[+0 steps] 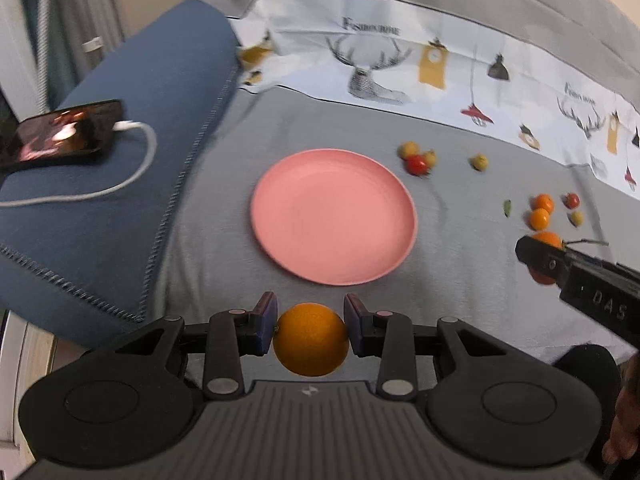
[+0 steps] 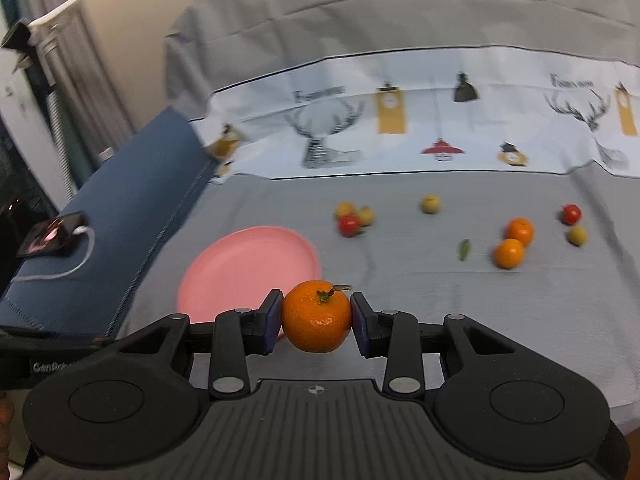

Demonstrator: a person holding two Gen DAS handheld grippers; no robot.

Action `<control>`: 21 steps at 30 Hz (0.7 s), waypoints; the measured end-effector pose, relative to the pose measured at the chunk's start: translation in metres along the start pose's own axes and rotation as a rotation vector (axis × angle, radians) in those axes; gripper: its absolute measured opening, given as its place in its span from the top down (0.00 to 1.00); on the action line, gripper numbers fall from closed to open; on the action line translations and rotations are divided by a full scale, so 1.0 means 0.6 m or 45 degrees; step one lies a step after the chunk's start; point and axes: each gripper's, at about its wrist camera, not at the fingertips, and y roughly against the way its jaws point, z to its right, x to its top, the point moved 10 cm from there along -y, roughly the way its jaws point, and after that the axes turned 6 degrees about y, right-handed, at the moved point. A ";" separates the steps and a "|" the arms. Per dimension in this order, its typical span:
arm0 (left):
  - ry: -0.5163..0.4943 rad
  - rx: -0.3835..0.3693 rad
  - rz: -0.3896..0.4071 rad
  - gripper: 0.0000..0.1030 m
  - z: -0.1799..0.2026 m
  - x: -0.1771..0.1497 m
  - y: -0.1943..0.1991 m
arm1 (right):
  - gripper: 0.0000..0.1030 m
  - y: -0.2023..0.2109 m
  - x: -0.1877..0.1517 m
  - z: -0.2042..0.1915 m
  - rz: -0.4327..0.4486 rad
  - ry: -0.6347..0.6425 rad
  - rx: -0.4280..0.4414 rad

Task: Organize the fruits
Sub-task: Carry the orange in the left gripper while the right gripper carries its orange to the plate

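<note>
Both are carrying fruit: the left hand-held gripper is pinching a smooth orange, aiming at the pink plate at twelve o'clock. The right hand-held gripper is pinching a stemmed orange, its plate lying toward ten o'clock.

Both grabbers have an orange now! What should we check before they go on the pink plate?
1. Left gripper holds its orange between both fingers: ok.
2. Right gripper holds the stemmed orange: ok.
3. Pink plate bare, with room for fruit: ok.
4. Way to the plate free of loose fruit: ok.
5. Phone cable away from the plate: ok.
6. How firm either grip is: cannot tell.
</note>
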 end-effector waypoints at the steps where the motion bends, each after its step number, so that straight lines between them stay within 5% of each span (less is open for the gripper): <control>1: 0.013 -0.001 0.007 0.61 -0.009 -0.001 0.006 | 0.63 0.001 -0.001 -0.010 -0.005 0.009 0.007; 8: 0.056 -0.004 0.018 0.61 -0.045 -0.007 0.019 | 0.63 0.006 -0.010 -0.066 -0.032 0.078 0.027; 21: 0.043 -0.002 -0.006 0.61 -0.038 0.009 -0.020 | 0.63 -0.030 -0.001 -0.074 -0.072 0.096 0.028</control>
